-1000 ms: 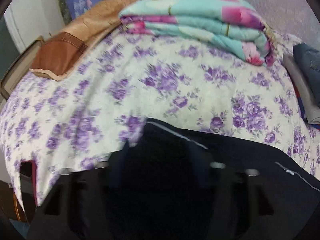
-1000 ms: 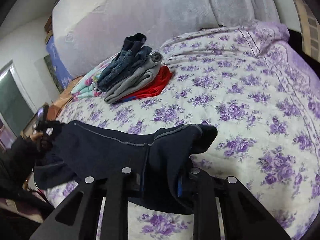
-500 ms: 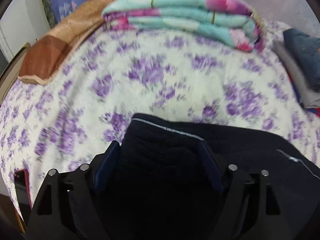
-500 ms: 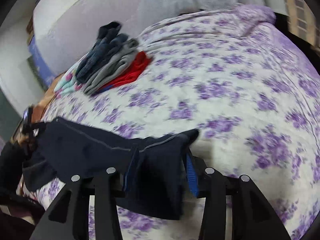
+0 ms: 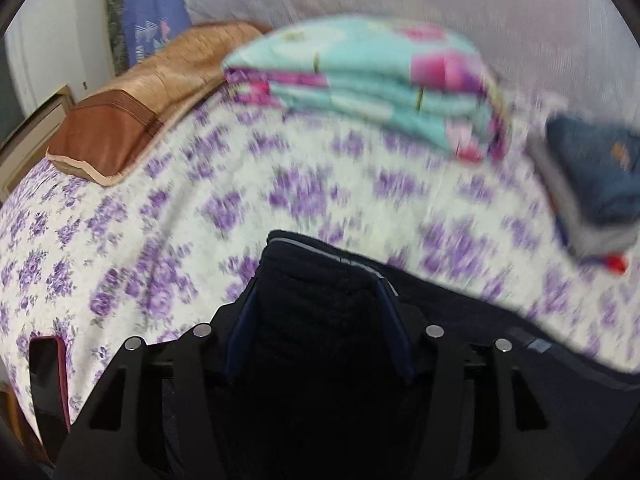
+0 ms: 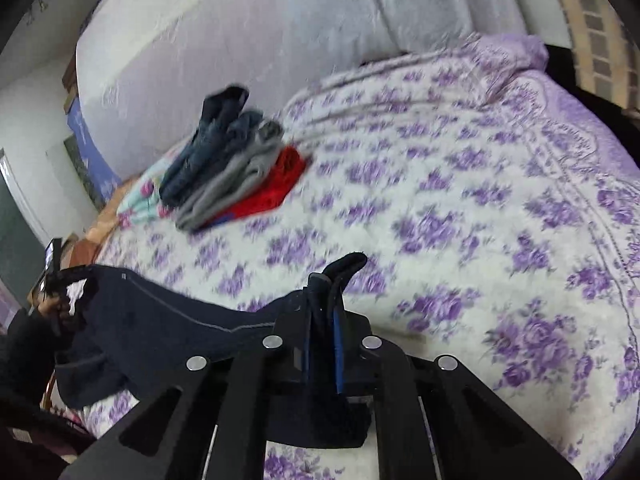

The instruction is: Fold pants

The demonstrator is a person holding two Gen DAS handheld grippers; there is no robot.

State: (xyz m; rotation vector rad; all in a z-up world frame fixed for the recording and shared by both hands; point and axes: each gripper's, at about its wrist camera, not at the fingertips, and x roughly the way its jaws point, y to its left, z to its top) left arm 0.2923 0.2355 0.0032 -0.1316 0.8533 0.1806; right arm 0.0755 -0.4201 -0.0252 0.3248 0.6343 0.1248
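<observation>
Left wrist view: our left tool (image 5: pixel 316 312) has just been closing on a thick bunch of the dark pants (image 5: pixel 320 344); the pads look pressed against the cloth, though blur makes this less than sure. The pants hang above the flowered bed (image 5: pixel 180 208), short of the folded quilt (image 5: pixel 360 80).

Right wrist view: our right tool (image 6: pixel 322 344) has just closed and pinches a thin edge of the pants (image 6: pixel 160 320), which stretch leftward, lifted off the bed. A stack of folded clothes (image 6: pixel 232 172) lies farther off. We judge the fold mid-way: the garment is gathered and raised but not yet laid down or squared.
</observation>
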